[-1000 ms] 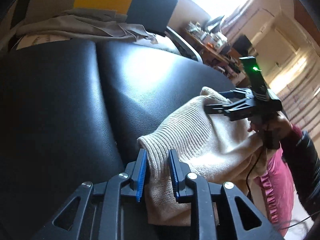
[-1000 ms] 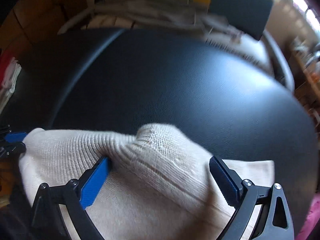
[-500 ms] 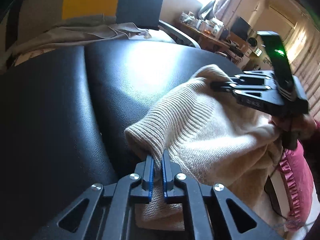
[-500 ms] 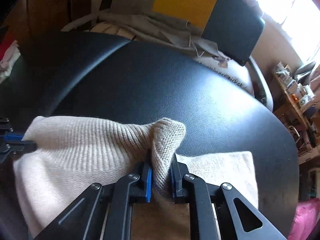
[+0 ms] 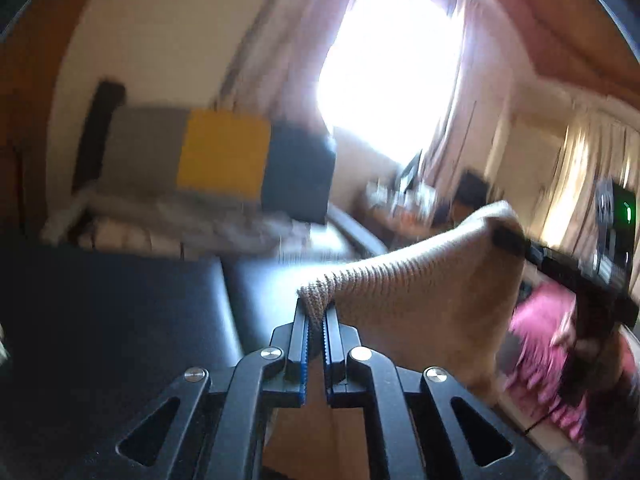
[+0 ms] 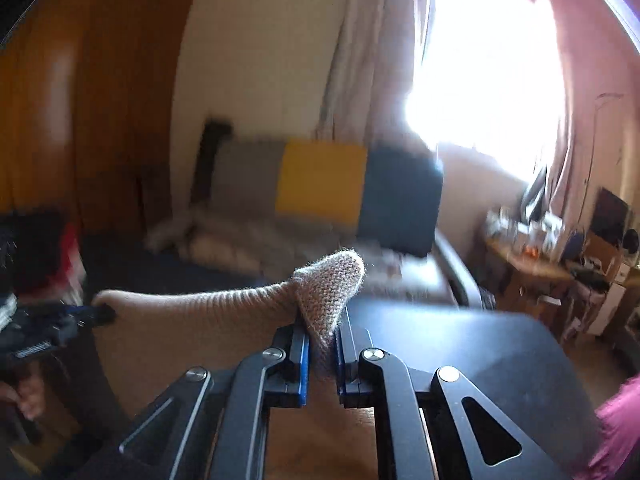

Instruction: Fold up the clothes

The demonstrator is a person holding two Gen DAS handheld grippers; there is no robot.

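Left wrist view first: the left gripper (image 5: 316,316) is pinched tight on a corner of the cream knit sweater (image 5: 420,300), blue pads squeezed onto a little peak of ribbed fabric with barely a gap between them. The knit stretches from there up and to the right, where the right gripper (image 5: 508,240) has the other corner, held by the person's hand (image 5: 588,344) in front of a pink sleeve (image 5: 540,324). The sweater hangs in the air between the two grippers, above the near edge of the black padded surface (image 5: 120,300), with the body of it drooping below the grippers. It looks soft and floppy, chunky rib knit, probably light enough but stretchy, so it'll likely sag in the middle and pull on the pinched corners. The ribbed edge seems the sensible place to hold since it's thicker and less likely to slip out of the pads.

Right wrist view: same story mirrored. The right gripper (image 6: 322,328) is clamped on a folded nub of the sweater (image 6: 200,320), the weave sticking up past the pads. The top edge runs left, fairly taut, to the left gripper (image 6: 100,314) at the far side. The black padded surface (image 6: 480,344) sits under and to the right of it. Colour is a plain oatmeal beige, no pattern visible; everything behind is motion-blurred.
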